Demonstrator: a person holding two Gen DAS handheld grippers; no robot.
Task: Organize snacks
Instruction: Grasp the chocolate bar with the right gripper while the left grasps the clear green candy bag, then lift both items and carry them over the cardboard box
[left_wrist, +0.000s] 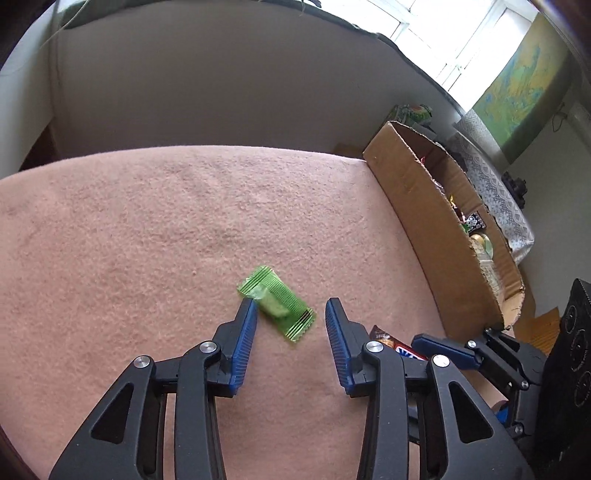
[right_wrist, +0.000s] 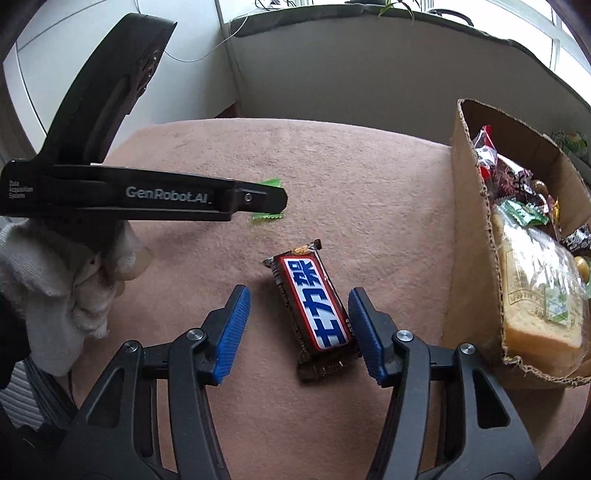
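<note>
Two grippers tilt down over the pink blanket (left_wrist: 147, 229). Right gripper (right_wrist: 299, 295) has its jaws spread around a brown chocolate bar (right_wrist: 314, 306); the right pad is touching or just beside the wrapper, the left pad apart. Left gripper (left_wrist: 291, 306), gripped by a white-gloved hand (right_wrist: 66, 280), jaws spread too, with a green candy packet (left_wrist: 277, 299) lying between them on the blanket, against the left pad. Further right, a cardboard box (left_wrist: 413, 192) holds bagged bread (right_wrist: 535, 288) and more snacks.

a pink blanket (left_wrist: 184, 221) covers the surface; a pale wall (left_wrist: 221, 92) stands at twelve o'clock, bright windows (left_wrist: 454, 40) at one.
</note>
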